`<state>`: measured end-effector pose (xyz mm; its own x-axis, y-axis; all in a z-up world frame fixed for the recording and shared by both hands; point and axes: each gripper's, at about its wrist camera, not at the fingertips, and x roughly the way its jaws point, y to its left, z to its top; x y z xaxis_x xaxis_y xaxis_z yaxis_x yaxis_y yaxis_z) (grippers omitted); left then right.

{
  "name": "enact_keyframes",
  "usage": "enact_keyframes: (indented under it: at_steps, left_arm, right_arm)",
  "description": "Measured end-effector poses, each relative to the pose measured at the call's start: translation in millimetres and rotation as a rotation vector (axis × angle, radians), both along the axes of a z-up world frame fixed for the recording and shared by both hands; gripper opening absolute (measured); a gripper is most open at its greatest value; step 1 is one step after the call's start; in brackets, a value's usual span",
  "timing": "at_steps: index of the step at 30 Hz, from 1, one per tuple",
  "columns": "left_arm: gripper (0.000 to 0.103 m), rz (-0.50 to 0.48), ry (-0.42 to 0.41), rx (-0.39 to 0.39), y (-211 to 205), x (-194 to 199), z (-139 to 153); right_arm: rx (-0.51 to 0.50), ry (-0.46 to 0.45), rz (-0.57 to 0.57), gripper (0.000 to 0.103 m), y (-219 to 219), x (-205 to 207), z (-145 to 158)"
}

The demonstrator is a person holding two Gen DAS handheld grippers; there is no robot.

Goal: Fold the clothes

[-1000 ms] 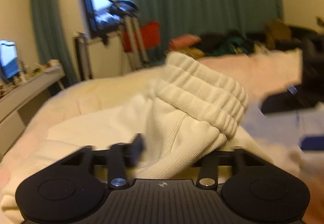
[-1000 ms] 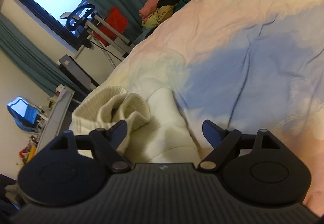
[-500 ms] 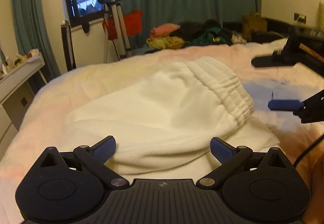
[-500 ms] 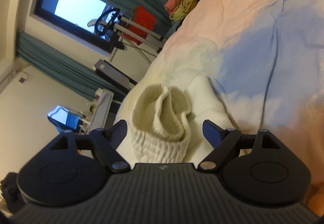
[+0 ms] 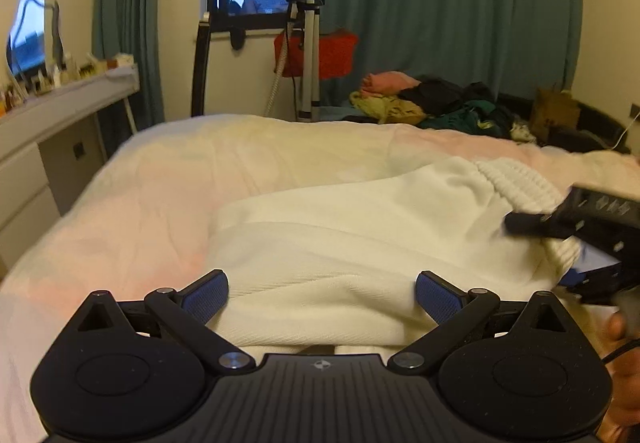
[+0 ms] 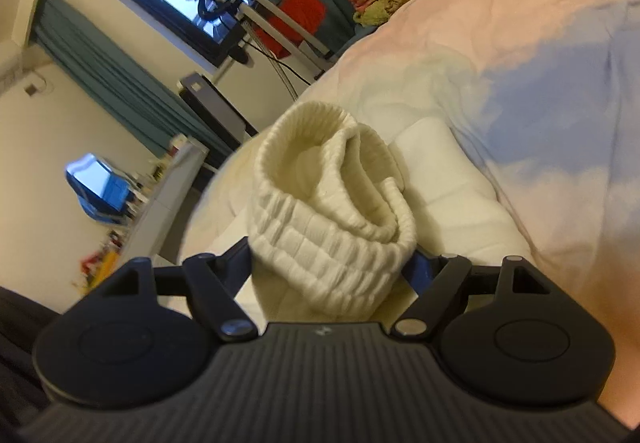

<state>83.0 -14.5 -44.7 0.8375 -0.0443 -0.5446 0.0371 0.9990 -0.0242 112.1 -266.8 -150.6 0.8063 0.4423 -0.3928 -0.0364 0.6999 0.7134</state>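
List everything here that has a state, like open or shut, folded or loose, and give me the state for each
left gripper: open, holding nothing
right gripper: shut on the ribbed waistband
white garment: partly folded on the bed
ribbed waistband: bunched, pinched between the jaws
curtains: right one drawn, window part uncovered
clothes pile: loose, unfolded

One white garment is lying on the one bed. Two tools are showing: the left tool and the right tool. One heap of clothes is sitting beyond the bed's far edge.
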Motion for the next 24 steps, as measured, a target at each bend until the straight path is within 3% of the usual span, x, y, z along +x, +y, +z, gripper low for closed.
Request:
enact_keyframes:
  at_steps: [3,5,8,10,14,17,20,24]
  left_arm:
    - [0.101,-0.023,-0.013,0.013,-2.5,-2.6,1.7]
    - [0.101,-0.051,-0.023,0.007,-4.6,-5.2,3.4]
    - [0.101,-0.095,-0.039,-0.008,-8.0,-7.3,2.9]
    - [0.102,-0.124,-0.071,0.021,-14.5,-12.4,2.6]
    - [0.102,-0.171,-0.12,0.158,-35.8,-20.2,-4.4]
    - [0.102,-0.139,-0.125,0.297,-49.8,-20.7,-17.1]
    - [0.102,-0.065,-0.094,0.271,-42.1,-18.4,-20.6]
    - [0.103,0.038,-0.051,0.222,-30.0,-15.3,-24.4]
  right_arm:
    - [-0.033,-0.035,-0.004,0.052,1.8,-0.8,7.3]
    - [-0.055,-0.058,-0.007,0.046,3.0,-1.3,12.2]
    - [-0.067,-0.097,-0.012,0.043,2.3,-4.2,21.4]
    - [-0.044,-0.132,-0.017,0.043,-2.1,-9.6,30.6]
    - [-0.005,-0.193,-0.046,0.042,-12.5,-18.3,45.9]
    - [0.033,-0.242,-0.071,0.042,-26.2,-26.1,56.2]
    - [0.044,-0.263,-0.101,0.042,-43.1,-31.3,61.2]
    - [0.054,-0.176,-0.138,0.042,-60.2,-20.1,41.6]
